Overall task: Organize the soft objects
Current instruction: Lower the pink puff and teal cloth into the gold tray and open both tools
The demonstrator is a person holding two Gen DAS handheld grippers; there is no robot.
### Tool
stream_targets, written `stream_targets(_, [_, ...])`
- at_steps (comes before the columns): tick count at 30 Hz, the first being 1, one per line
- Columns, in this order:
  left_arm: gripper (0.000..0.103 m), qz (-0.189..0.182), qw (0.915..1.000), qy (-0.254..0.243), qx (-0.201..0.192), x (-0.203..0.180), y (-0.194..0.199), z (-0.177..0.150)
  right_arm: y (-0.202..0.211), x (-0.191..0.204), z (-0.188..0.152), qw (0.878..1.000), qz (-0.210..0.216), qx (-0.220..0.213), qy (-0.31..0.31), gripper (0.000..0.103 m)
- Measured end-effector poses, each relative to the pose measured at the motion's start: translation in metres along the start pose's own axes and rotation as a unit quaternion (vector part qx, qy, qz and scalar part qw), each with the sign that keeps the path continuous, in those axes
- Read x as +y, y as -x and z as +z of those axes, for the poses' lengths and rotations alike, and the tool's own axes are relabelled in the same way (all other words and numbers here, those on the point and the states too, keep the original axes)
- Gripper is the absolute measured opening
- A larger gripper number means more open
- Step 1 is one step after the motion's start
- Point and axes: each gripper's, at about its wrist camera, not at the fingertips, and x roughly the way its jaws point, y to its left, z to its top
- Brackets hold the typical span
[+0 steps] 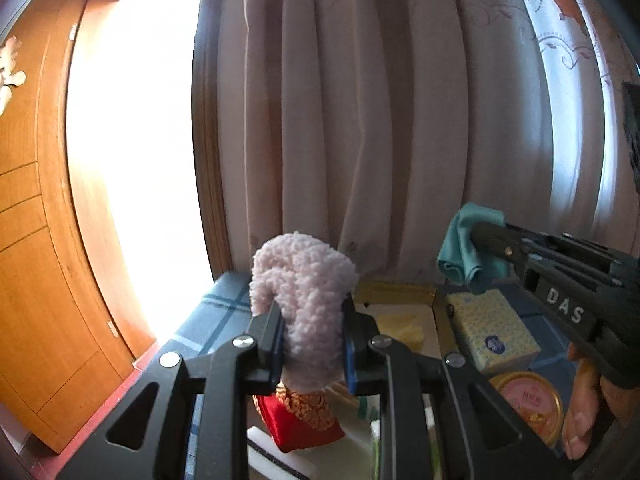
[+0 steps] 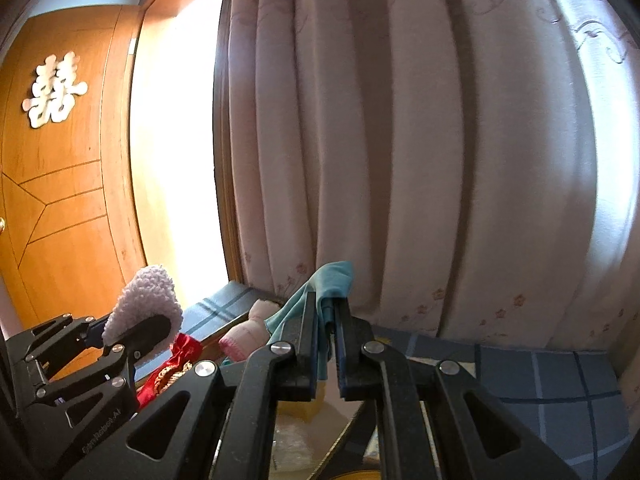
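My left gripper [image 1: 310, 336] is shut on a fluffy pale-pink cloth [image 1: 304, 280] that bulges up above its pads. In the right wrist view the same fluffy cloth [image 2: 146, 300] and the left gripper [image 2: 132, 330] show at the lower left. My right gripper [image 2: 325, 344] is shut on a thin teal cloth [image 2: 332, 280] that sticks up between its fingers. The left wrist view shows this teal cloth [image 1: 464, 248] bunched at the tip of the right gripper [image 1: 486, 240], high over the table. Both grippers hang in front of a pale curtain.
Below lie a red embroidered pouch [image 1: 300, 420], a tissue pack [image 1: 492, 332], a round tin [image 1: 528, 400], a yellow-rimmed box [image 1: 400, 292] and a blue checked tablecloth [image 2: 552, 392]. A pink-white soft thing [image 2: 248, 332] lies near the pouch. A wooden door [image 2: 60, 184] stands left beside a bright window.
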Motion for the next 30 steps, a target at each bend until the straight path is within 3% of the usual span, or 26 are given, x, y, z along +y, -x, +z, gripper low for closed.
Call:
stream_targets(4, [0.021,-0.009,0.9996,-0.003,0.025,-0.001,-0.011,-0.006,-0.016,0.005,-0.003,0.999,0.006,0.033,0.000,0.008])
stream_targets(16, [0.022,-0.007,0.9986,-0.013,0.051,-0.004,-0.018,-0.022,-0.032,0.021,-0.027,0.995,0.032,0.096,0.010,0.008])
stream_targets(25, [0.024,-0.006,0.9980,-0.006,0.063,-0.001,-0.019,-0.032,-0.030,0.021,-0.038,0.992,0.046,0.114,0.007,0.008])
stream_targets(28, [0.039,-0.004,0.9981,0.000,0.062,0.002,-0.015,-0.034,-0.027,0.020,-0.041,0.992,0.049,0.114,0.002,0.016])
stream_targets(30, [0.059,0.001,0.9983,0.003,0.058,0.003,-0.011,-0.035,-0.025,0.019,-0.041,0.992,0.058,0.113,-0.003,0.038])
